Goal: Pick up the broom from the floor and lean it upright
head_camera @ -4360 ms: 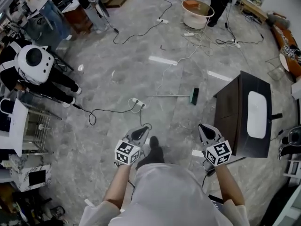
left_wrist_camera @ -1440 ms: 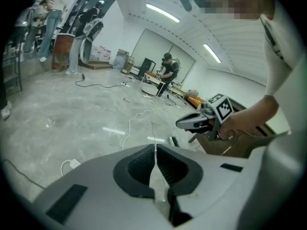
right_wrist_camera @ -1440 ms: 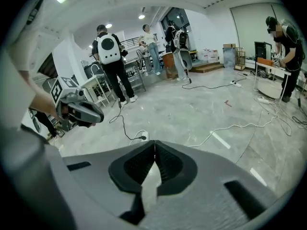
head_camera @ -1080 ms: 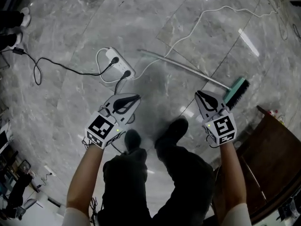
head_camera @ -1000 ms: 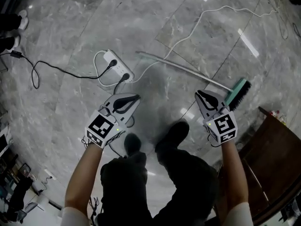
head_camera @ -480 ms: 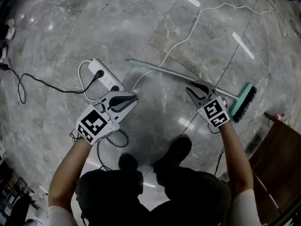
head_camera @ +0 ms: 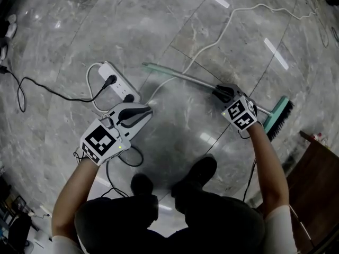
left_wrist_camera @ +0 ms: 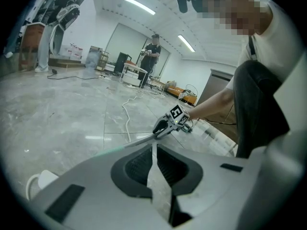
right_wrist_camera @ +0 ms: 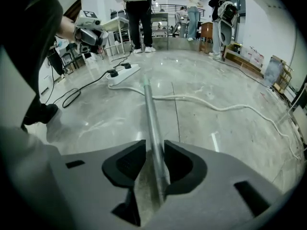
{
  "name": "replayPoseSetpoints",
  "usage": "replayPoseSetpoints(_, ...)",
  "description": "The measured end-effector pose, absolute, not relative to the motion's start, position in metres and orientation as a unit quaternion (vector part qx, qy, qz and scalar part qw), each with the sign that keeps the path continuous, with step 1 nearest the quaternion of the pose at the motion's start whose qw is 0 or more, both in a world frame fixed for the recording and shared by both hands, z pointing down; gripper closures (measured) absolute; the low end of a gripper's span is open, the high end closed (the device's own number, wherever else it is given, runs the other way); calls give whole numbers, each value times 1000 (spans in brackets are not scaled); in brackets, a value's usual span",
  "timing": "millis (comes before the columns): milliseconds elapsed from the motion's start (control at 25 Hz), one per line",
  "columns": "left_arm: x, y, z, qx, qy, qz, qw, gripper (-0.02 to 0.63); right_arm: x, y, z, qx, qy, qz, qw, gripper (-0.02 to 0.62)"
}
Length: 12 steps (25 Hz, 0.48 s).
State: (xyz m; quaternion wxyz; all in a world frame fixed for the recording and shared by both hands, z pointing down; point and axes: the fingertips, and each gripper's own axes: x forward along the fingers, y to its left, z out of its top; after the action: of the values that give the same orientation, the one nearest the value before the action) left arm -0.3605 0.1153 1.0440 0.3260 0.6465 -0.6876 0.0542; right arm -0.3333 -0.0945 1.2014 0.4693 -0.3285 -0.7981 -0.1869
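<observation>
Right tongs (head_camera: pixel 220 93) dropped down over the broom (head_camera: pixel 193 81) stick, opening around it; left tongs (head_camera: pixel 142 111), at 9 o'clock, clenched and empty.

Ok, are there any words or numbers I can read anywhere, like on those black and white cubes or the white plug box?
No readable words or numbers anywhere.
Two black-and-white patterned cubes: square patterns only, no letters.
White plastic power strip: no print that can be made out.
Far-off boxes in the right gripper view: too small and blurred to read.
</observation>
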Motion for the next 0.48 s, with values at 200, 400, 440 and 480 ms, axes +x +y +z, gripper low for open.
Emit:
replayPoseSetpoints(200,-352,116,1048,649,-683,61,329,594,-338,-95,1217,-337,-788,-209,472,489)
replayPoseSetpoints(400,-355,119,1045,649,-683,74,327,594,-335,-92,1212,-359,-774,-231,467,506)
replayPoseSetpoints(440,-357,119,1040,651,-682,74,325,594,-335,-90,1205,-362,-775,-229,464,506)
replayPoseSetpoints(480,-359,118,1036,655,-680,73,322,594,-335,-90,1196,-363,-779,-225,459,506)
